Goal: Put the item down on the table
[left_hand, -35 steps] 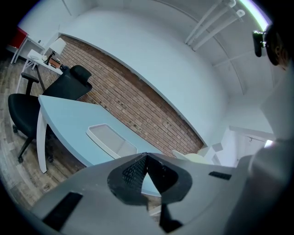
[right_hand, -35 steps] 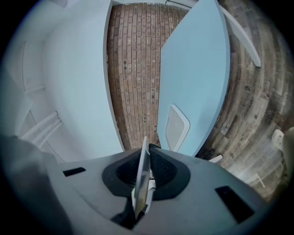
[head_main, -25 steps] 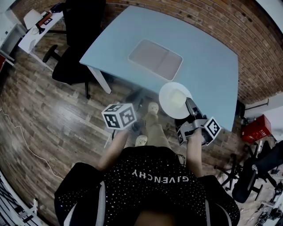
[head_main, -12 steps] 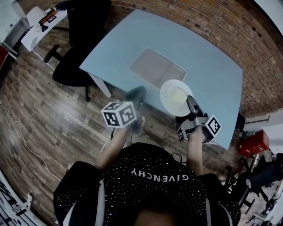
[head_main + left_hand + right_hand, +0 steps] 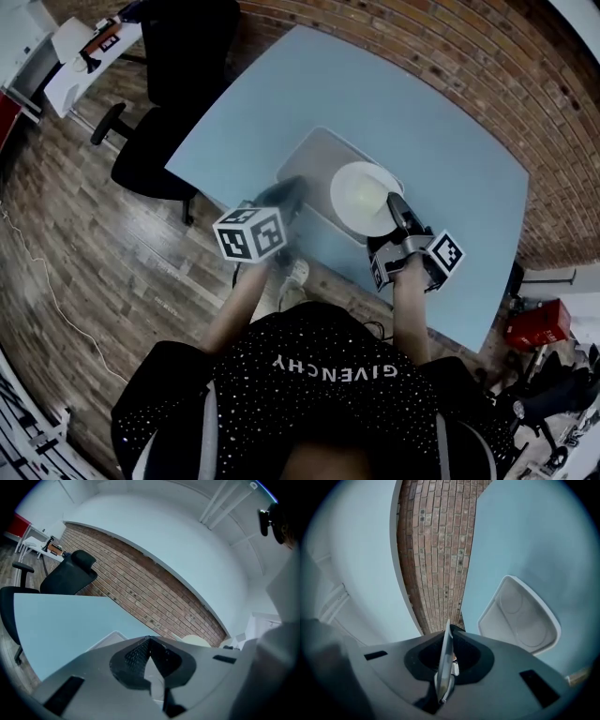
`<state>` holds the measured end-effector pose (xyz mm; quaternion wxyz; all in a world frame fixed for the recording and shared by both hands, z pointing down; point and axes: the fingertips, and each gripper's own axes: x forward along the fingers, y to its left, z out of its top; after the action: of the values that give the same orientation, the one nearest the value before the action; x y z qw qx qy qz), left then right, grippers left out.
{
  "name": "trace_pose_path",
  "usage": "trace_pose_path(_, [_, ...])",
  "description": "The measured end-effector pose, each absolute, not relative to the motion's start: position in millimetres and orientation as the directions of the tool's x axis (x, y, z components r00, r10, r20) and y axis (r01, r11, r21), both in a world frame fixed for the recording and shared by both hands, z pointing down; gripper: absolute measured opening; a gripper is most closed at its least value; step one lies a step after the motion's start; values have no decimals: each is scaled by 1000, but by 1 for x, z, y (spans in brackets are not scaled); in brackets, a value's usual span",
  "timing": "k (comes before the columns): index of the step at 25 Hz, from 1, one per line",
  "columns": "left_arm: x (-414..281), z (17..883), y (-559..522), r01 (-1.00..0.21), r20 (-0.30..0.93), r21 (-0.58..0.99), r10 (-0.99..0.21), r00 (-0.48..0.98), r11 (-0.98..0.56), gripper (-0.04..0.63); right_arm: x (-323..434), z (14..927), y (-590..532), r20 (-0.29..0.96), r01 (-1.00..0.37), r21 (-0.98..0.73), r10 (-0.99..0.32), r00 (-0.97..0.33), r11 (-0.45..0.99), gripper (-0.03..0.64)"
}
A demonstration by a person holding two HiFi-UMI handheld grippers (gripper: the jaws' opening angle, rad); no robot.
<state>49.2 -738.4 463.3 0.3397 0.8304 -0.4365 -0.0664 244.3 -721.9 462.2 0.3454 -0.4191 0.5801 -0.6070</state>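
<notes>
1. The right claw [image 5: 396,208] is nearly closed and grips the white round plate [image 5: 361,190] by its near rim. In the right gripper view the plate shows edge-on, pinched between the two jaws.
2. From the head view, the plate overlaps the right end of the pale grey rectangular tray [image 5: 307,161] and a little of the bare surface beside it. It looks to be carried above the table rather than resting on it, though no view shows the gap clearly.
3. The left claw [image 5: 149,640] has its jaws together with nothing between them. In the head view it is blurred and reaches over the tray's left end from the near edge of the table, its marker cube [image 5: 251,232] out over the floor.
4. The tray lies on the light blue table [image 5: 427,122], nearer the person's side than the far edge. The right gripper view shows its shallow compartments, one with a round recess, and nothing in them.
5. A red brick wall [image 5: 487,56] runs along the far and right sides of the table.
6. A black office chair [image 5: 155,141] stands on the wood-plank floor [image 5: 84,272] just off the table's left corner.
7. The person's two forearms reach forward from a dark speckled top, one to each claw.
</notes>
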Motion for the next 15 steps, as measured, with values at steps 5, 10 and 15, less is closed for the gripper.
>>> trace_pose_path(5, [51, 470, -779, -691, 204, 601, -759, 618, -402, 9, 239, 490, -774, 181, -178, -977, -892, -414, -116, 37])
trace_pose_path(10, [51, 487, -806, -691, 223, 598, -744, 630, -406, 9, 234, 535, -816, 239, -249, -958, -882, -406, -145, 37])
trace_pose_path(15, [40, 509, -825, -705, 260, 589, -735, 627, -394, 9, 212, 574, -853, 293, -308, -936, -859, -419, -169, 37])
